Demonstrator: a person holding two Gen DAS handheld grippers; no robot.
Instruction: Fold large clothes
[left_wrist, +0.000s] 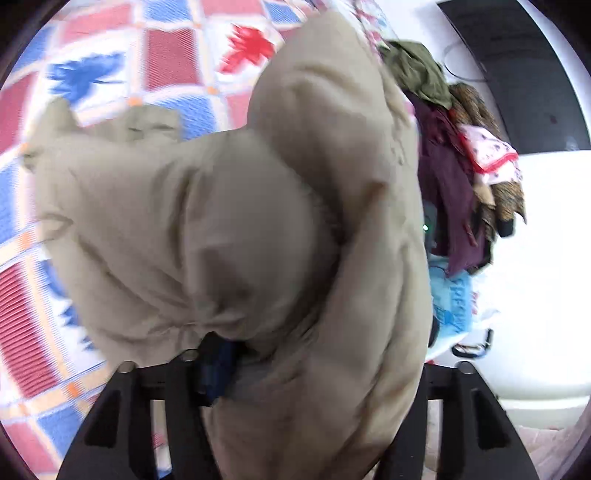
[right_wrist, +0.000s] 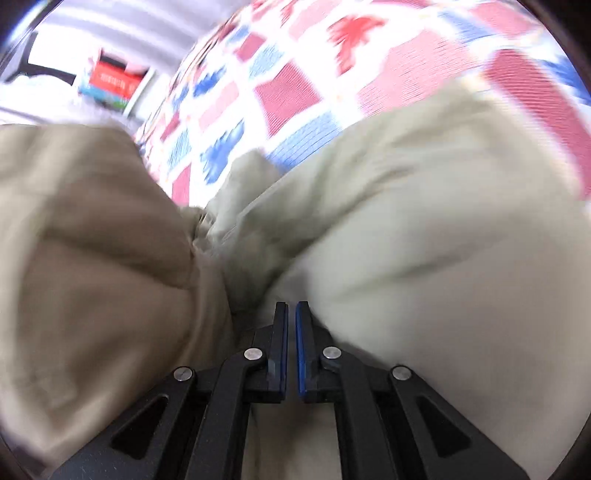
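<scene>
A large beige padded garment (left_wrist: 229, 221) fills the left wrist view, bunched and lifted above a red, white and blue patterned bedspread (left_wrist: 166, 55). My left gripper (left_wrist: 236, 354) is shut on a fold of the beige garment; cloth covers most of its fingers. In the right wrist view the same garment (right_wrist: 424, 240) lies close in front, blurred. My right gripper (right_wrist: 291, 314) has its blue-padded jaws nearly together, with only a thin gap, right against the cloth. I cannot see cloth between them.
A pile of other clothes (left_wrist: 454, 155), olive, maroon, brown and pink, lies at the right of the bedspread. A light blue item (left_wrist: 452, 299) sits below it. A red box (right_wrist: 114, 83) stands far off on the left. The bedspread (right_wrist: 295, 85) stretches behind the garment.
</scene>
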